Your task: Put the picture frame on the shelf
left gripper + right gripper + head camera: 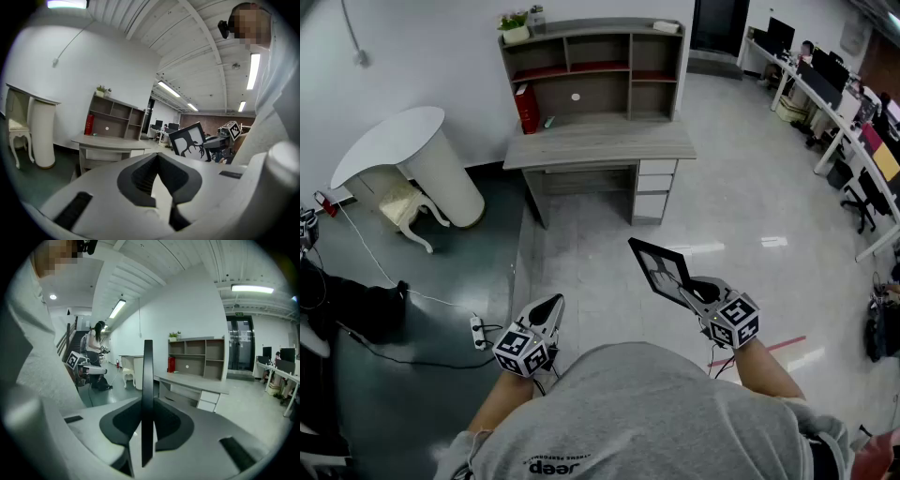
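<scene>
Between the right gripper's (692, 287) jaws the picture frame (148, 394) sat clamped edge-on, face hidden; left gripper (553, 302) was closed, empty.

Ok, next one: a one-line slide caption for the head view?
Right gripper holds a black picture frame, left gripper shut and empty, facing a grey desk with a shelf unit.

Grey shirt (661, 412): "jeep" print (upside down; smaller line unreadable).
</scene>
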